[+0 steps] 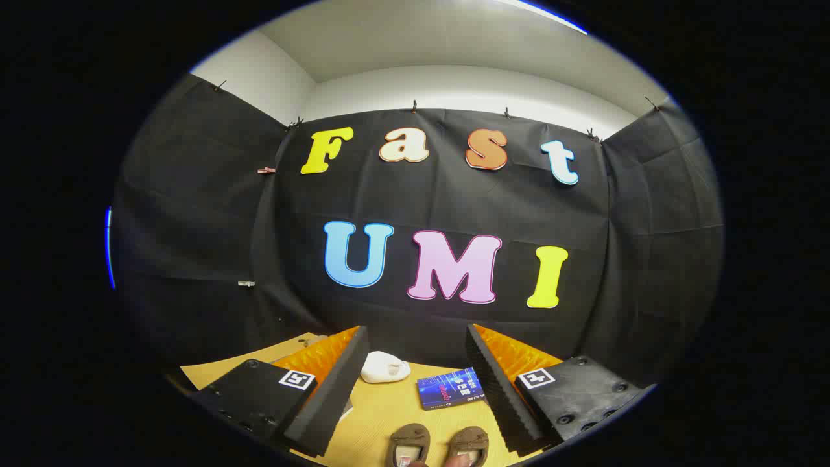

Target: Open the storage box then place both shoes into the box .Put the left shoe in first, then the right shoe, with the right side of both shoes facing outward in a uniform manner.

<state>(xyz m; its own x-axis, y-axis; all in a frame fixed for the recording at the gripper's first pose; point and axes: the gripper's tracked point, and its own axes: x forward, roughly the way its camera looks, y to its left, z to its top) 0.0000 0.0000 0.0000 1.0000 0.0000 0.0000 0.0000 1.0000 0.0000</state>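
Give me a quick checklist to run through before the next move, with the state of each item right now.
1. Hand-held gripper open and holding nothing: ok, fingers spread wide apart.
2. Both shoes in sight: ok, the brown pair lies side by side on the wooden table, between the fingers.
3. Which shoe is the left one: cannot tell.
4. Storage box found and its lid state: cannot tell.
5. Path past the shoes: not ok, a blue book and a white crumpled object lie beyond them.

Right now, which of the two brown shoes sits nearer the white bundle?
The shoe directly before the white bundle; the other shoe lines up with the blue book. Jaws open, empty.
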